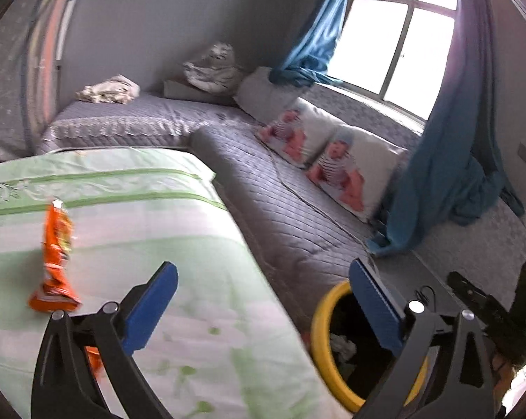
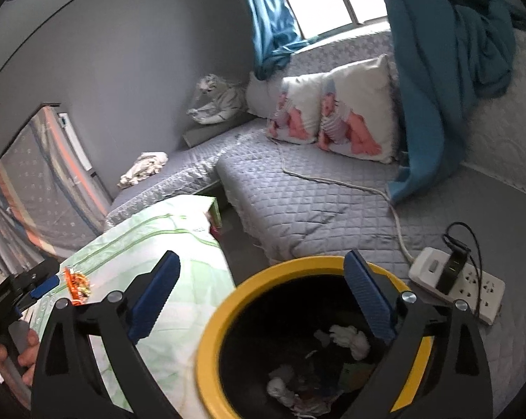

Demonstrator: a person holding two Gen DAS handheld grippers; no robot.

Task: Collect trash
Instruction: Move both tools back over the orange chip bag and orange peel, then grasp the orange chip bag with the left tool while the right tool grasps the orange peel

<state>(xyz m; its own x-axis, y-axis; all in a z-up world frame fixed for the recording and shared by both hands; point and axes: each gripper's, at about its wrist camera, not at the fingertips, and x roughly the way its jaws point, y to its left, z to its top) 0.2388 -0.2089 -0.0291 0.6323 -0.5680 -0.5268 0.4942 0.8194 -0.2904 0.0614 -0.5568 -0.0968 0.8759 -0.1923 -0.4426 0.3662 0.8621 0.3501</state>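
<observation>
An orange snack wrapper point(image 1: 55, 258) lies on a green-and-white cloth surface point(image 1: 151, 216), to the left of and just beyond my left gripper point(image 1: 263, 272). That gripper is open with nothing between its blue pads. A yellow-rimmed black bin point(image 2: 210, 331) stands on the floor right under my right gripper point(image 2: 263, 262), which is also open and empty. Crumpled white tissue point(image 2: 350, 338) and other scraps lie inside the bin. In the right wrist view the wrapper point(image 2: 78, 284) shows at far left, beside one blue finger point(image 2: 48, 284) of the left gripper and a hand point(image 2: 25, 345).
A grey quilted mattress point(image 2: 315, 195) runs behind the bin, with two printed pillows point(image 2: 333, 115) and a plush white tiger point(image 2: 217, 101). A white power strip point(image 2: 458, 286) with a black plug and cable lies right of the bin. Blue curtains point(image 1: 448, 181) hang by the window.
</observation>
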